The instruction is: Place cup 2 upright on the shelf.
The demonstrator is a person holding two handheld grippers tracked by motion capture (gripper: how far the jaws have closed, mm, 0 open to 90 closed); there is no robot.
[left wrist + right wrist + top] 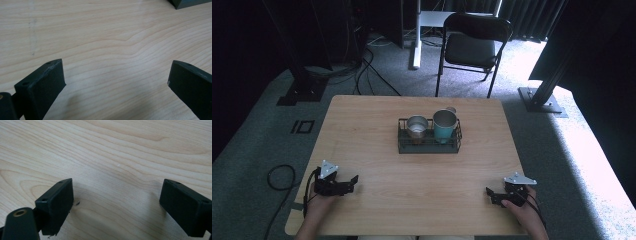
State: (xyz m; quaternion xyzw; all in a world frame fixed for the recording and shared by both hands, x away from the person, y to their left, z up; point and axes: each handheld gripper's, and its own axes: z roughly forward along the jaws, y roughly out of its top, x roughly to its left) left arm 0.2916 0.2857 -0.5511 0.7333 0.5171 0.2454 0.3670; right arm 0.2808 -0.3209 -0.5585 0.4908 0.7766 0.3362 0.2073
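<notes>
Left tool [353, 181] and right tool [490, 194] rest wide apart on the desk [377, 150], empty; reaching carelessly could topple the teal cup [445, 125] in its wire rack [429, 145].

L hand-held gripper [353, 183] & R hand-held gripper [490, 194]: jaws wide apart, both low.

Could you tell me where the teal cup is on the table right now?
In the high view, the teal cup stands upright in the right half of the black wire basket at the table's middle, beside the metal cup on its left.
</notes>
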